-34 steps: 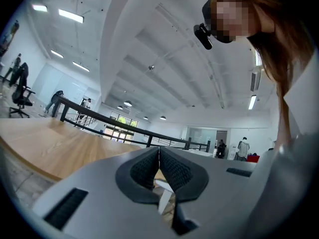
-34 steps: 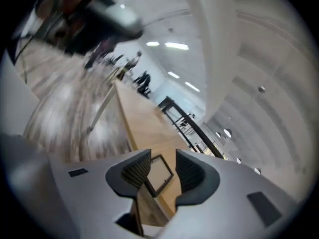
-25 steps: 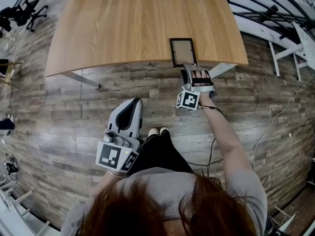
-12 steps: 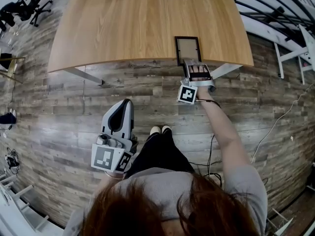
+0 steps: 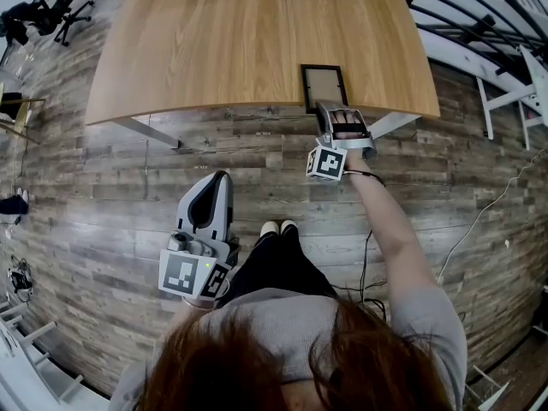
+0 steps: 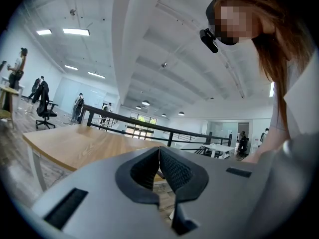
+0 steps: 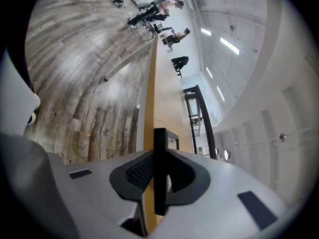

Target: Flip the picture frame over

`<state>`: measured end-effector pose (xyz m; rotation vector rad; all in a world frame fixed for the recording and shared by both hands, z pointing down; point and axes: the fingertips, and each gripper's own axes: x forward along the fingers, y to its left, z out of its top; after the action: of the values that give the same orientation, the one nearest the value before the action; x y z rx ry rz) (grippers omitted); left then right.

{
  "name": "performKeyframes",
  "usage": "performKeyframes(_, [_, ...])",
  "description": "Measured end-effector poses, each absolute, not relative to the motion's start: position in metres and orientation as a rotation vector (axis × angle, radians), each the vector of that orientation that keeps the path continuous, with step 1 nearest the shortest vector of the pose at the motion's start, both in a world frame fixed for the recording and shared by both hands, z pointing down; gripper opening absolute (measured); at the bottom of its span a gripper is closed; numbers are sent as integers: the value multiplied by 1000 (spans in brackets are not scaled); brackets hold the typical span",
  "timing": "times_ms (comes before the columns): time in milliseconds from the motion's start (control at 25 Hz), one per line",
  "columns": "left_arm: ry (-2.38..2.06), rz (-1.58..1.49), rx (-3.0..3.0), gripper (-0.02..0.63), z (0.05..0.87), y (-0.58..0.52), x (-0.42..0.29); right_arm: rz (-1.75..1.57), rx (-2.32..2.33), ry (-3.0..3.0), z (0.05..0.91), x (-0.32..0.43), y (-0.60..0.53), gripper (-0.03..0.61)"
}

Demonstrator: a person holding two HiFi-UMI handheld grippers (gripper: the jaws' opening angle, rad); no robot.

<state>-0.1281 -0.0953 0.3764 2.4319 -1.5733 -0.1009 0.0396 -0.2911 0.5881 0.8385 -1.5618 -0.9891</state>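
A black picture frame (image 5: 324, 86) with a tan panel facing up lies flat at the near edge of the wooden table (image 5: 231, 32). My right gripper (image 5: 326, 110) reaches over that edge. Its jaws are closing on the frame's near rail, and the black rail (image 7: 159, 158) stands between the pads with both against it. My left gripper (image 5: 214, 183) hangs low over the floor, left of the person's legs and far from the frame. Its pads (image 6: 172, 168) meet at the tips, with nothing between them.
The table edge (image 7: 149, 108) runs away from the right gripper, with plank floor (image 5: 103, 178) below it. White table legs (image 5: 145, 135) stand under the near edge. Black railings (image 5: 462, 15) and white frames are at the right, office chairs (image 5: 34, 15) at the far left.
My right gripper has edged forward onto the frame's near edge. The left gripper has drifted slightly down and left over the floor. The frame lies as it did.
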Motion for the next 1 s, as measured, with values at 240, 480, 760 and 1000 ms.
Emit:
performKeyframes(240, [-1544, -107, 2455, 9, 372, -95, -118, -850, 955, -1755, 560, 29, -284, 78])
performKeyframes(480, [-1535, -121, 2466, 9, 364, -93, -112, -557, 1154, -2160, 516, 21, -272, 78])
performKeyframes(760, [-1517, -123, 2462, 8, 366, -89, -105, 70, 1668, -2464, 493, 62, -284, 78])
performKeyframes(1000, [-1503, -121, 2460, 8, 368, -85, -104, 836, 2113, -2571, 501, 105, -288, 78])
